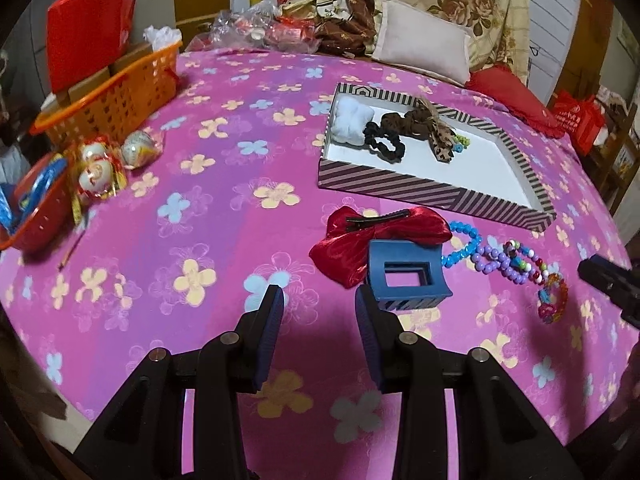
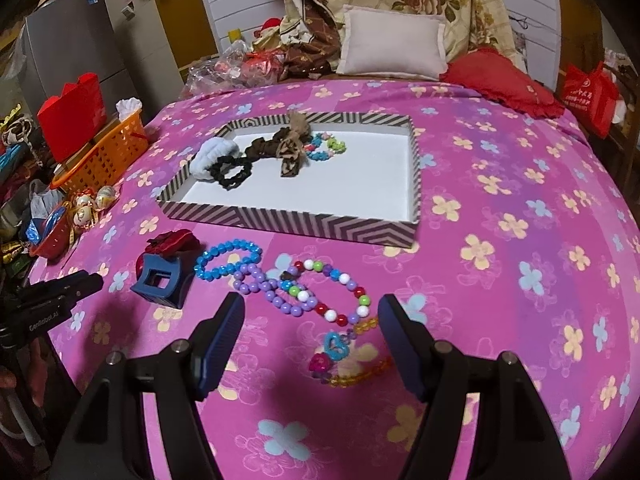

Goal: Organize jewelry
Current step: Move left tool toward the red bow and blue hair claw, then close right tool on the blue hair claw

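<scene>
Left wrist view: the left gripper (image 1: 320, 300) stands with jaws apart and nothing between them, low over the pink flowered bedspread (image 1: 180, 208). The blue hair claw (image 1: 404, 276) lies just beyond and right of the gap, touching or nearly touching the right pad, its open rectangular window facing up and its long axis running left to right. This hand is judged the nearer to it. A red satin bow (image 1: 372, 240) sits just behind, overlapping the claw. In the right wrist view the right gripper (image 2: 312, 320) is also spread and empty, with the mixed bead bracelet (image 2: 340, 292) between its tips on the spread. Farther off, the striped tray (image 2: 280, 220) holds scrunchies (image 2: 232, 172)
</scene>
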Demonstrator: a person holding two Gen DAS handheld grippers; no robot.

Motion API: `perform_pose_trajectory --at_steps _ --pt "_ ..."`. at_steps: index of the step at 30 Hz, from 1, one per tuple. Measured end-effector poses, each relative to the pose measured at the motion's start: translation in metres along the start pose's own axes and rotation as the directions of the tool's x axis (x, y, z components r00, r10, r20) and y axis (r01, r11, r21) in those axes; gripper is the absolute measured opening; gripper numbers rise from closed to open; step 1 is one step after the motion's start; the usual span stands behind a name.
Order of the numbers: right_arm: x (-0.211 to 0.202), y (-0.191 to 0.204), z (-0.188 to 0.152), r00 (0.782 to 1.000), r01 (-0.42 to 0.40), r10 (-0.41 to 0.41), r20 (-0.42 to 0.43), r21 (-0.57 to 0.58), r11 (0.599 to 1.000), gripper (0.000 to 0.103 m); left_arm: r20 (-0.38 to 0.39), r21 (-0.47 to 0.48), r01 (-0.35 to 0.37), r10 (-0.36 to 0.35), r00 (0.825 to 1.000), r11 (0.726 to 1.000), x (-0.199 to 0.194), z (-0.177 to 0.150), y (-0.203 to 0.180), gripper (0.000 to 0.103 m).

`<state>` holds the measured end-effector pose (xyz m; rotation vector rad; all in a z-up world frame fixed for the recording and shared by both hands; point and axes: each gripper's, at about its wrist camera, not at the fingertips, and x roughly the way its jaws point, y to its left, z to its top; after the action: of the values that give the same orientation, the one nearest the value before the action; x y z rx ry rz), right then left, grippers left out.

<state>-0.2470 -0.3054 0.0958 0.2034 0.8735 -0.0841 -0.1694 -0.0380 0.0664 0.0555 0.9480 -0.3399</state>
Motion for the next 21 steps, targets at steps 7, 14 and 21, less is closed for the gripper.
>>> perform_pose_trajectory --at_steps 7,14,21 --pt "0.01 0.015 0.002 1.0 -0.016 0.015 -0.019 -0.046 0.999 0.072 -0.008 -0.006 0.06 -0.06 0.998 0.998 0.012 0.011 -0.004 0.031" --pt "0.028 0.043 -0.003 0.992 -0.107 0.101 -0.071 -0.088 0.99 0.072 -0.006 -0.034 0.023 -0.023 1.0 0.999 0.019 0.02 0.006 0.031" --pt "0.06 0.084 -0.002 0.975 -0.194 0.182 -0.126 -0.092 0.977 0.072 -0.011 -0.062 -0.01 0.01 1.0 0.998 0.023 0.022 0.025 0.031"
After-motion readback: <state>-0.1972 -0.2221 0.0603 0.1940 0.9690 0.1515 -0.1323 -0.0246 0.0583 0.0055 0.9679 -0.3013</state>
